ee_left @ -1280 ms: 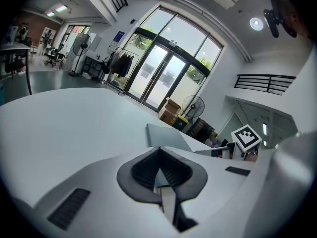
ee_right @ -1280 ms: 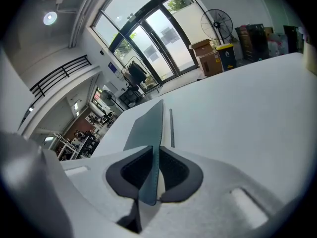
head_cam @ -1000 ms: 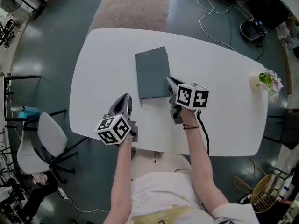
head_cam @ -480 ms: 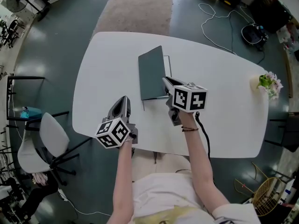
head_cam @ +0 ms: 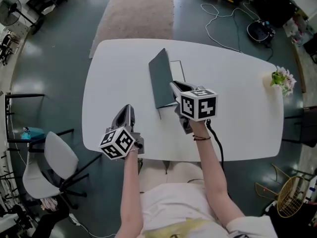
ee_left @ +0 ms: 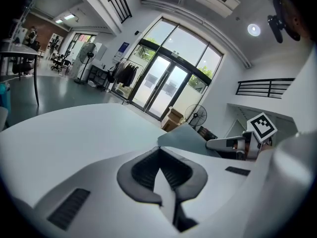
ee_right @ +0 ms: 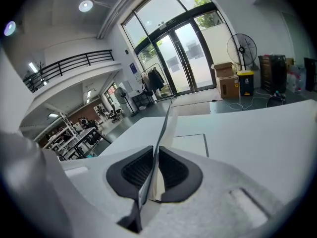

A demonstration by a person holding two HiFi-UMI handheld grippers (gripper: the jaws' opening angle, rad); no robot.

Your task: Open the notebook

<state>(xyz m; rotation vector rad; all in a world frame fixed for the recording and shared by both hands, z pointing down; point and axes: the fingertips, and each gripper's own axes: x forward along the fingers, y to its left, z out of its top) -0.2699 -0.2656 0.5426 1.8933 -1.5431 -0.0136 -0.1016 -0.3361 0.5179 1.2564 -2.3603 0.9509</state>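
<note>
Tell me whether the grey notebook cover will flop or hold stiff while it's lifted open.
Probably fairly stiff: the cover stands straight, unbent, with the right gripper pinching only its near edge. Likely light, since it looks thin edge-on.

"How does the notebook lie?"
"Upper centre of the frame, on the white table. Its dark grey-green cover stands steeply tilted, partly open."
"And under it?"
"A white page lies flat, bared just right of the cover."

Bright daylight through tall glass doors, ceiling lamps above; fisheye warp and dark corners in both gripper views.
</note>
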